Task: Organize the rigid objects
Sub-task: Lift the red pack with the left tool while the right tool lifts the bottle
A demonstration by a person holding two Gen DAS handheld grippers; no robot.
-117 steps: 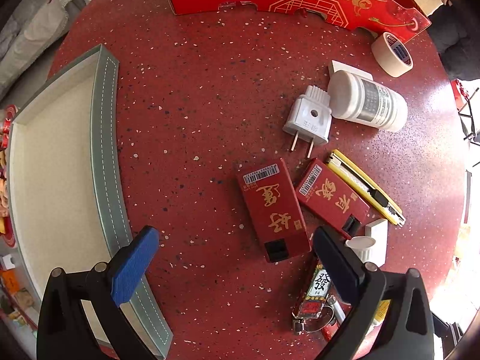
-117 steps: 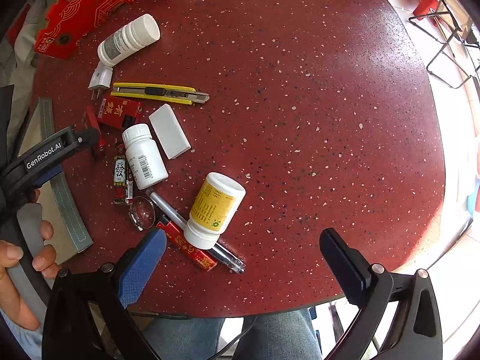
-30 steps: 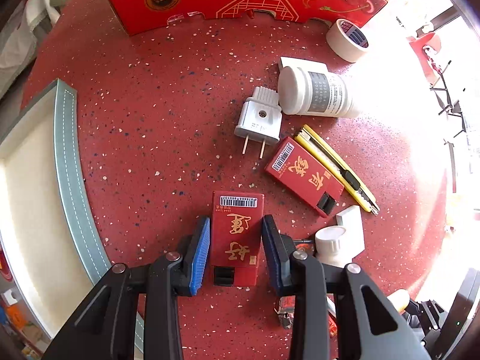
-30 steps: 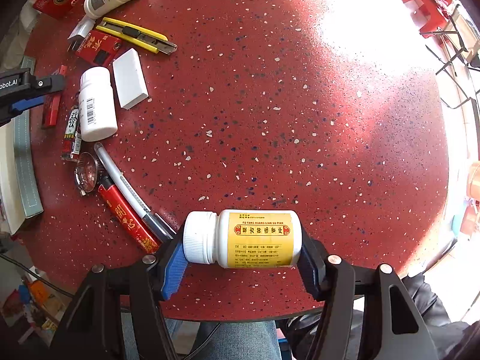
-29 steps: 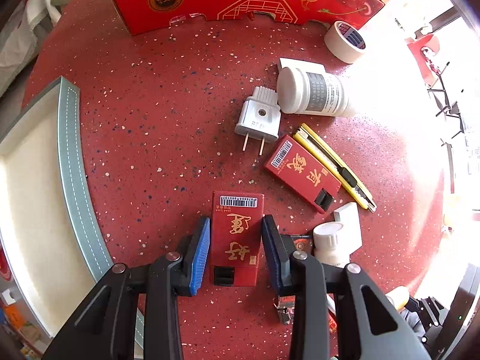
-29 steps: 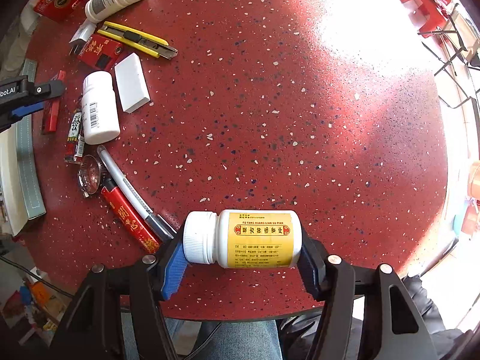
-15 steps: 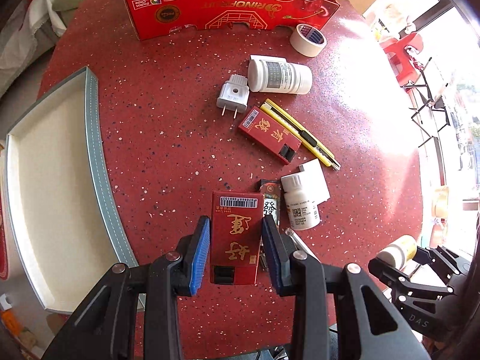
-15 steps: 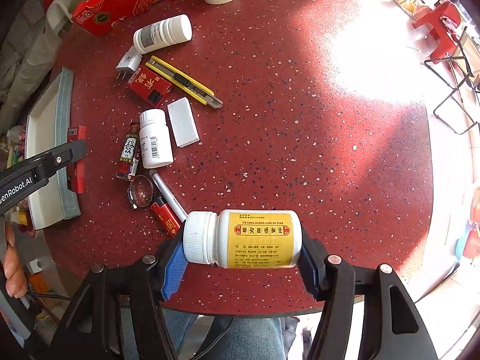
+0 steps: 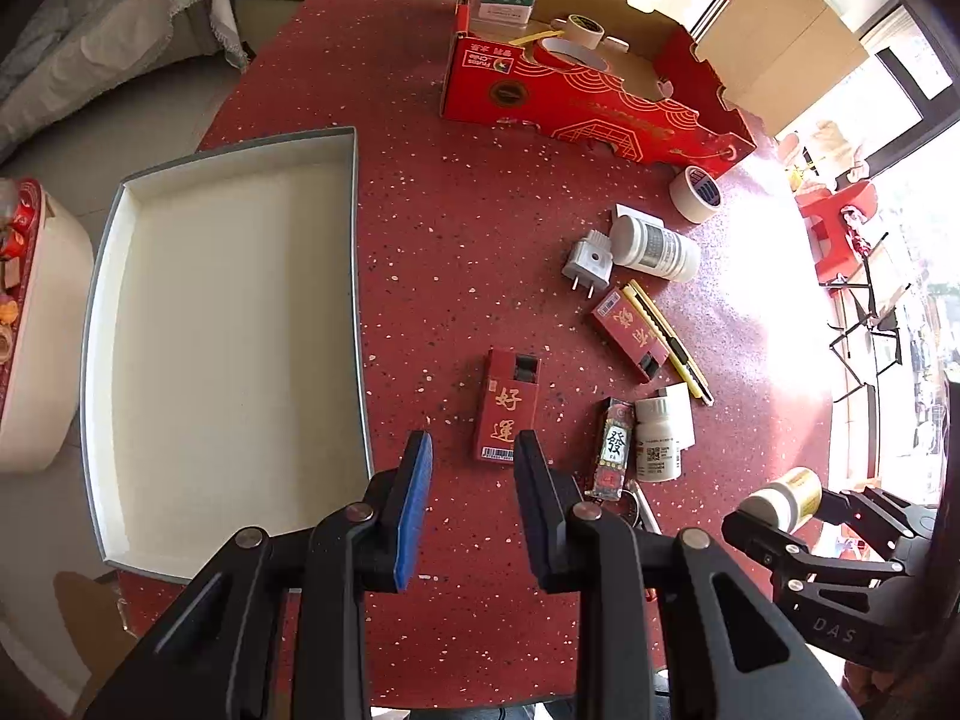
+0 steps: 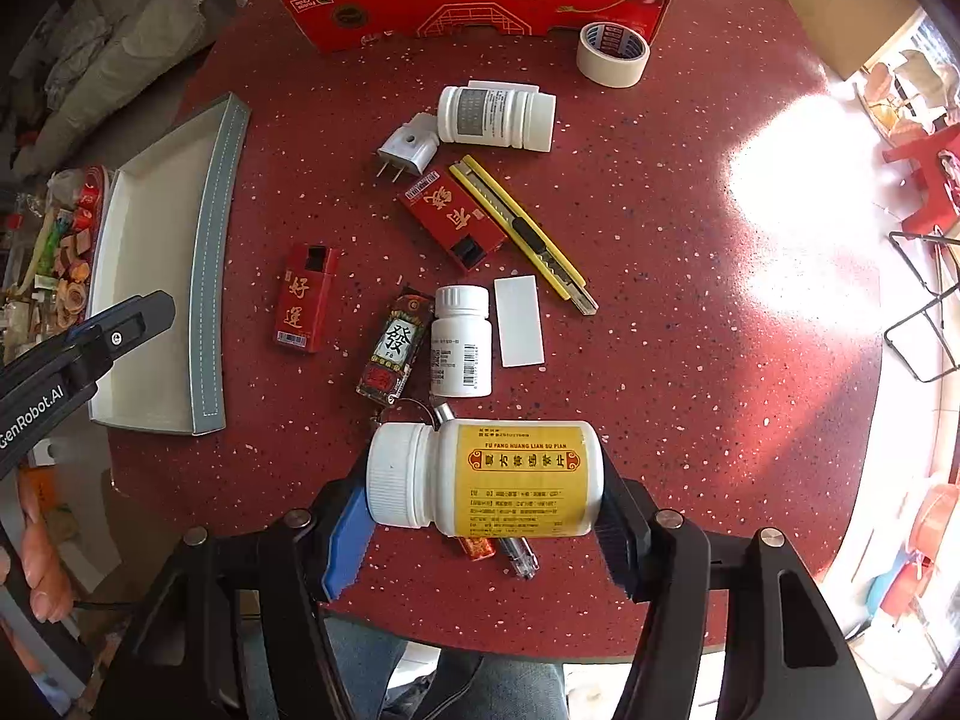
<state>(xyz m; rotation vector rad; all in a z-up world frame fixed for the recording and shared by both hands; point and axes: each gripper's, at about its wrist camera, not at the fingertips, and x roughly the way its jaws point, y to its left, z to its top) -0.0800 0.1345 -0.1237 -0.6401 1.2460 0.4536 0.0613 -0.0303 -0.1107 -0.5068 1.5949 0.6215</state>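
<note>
While the round red speckled table [image 9: 456, 228] fills both views, its largest load is the grey-rimmed white tray [image 9: 228, 348] at the left edge, with nothing lying in it. At the far side stands a red printed carton [image 9: 576, 96] with tape rolls inside, and a loose roll of masking tape [image 10: 613, 54] lies just right of it.

Nearer, the right gripper [image 10: 480, 516] has its jaws closed on a yellow-labelled white pill bottle [image 10: 486, 480], held sideways above the near edge of the table with the cap to the left. The left gripper [image 9: 471, 480] hangs over the table with its jaws parted and nothing between them; the red card box with gold characters [image 9: 507, 414] lies flat on the table just beyond its tips, right of the tray.

Among the clutter, a grey-labelled white bottle [image 10: 495, 117] lies on its side toward the far end, touching a white plug adapter [image 10: 408, 153]. A second red box [image 10: 453, 219] lies alongside a yellow utility knife [image 10: 522, 234]. Nearer again, a small white bottle with a barcode [image 10: 461, 342] lies between a dark narrow lighter-like piece [image 10: 396, 345] and a white flat card [image 10: 519, 321]. Under the held bottle a pen [image 10: 519, 555] and a red strip [image 10: 477, 546] peek out.
</note>
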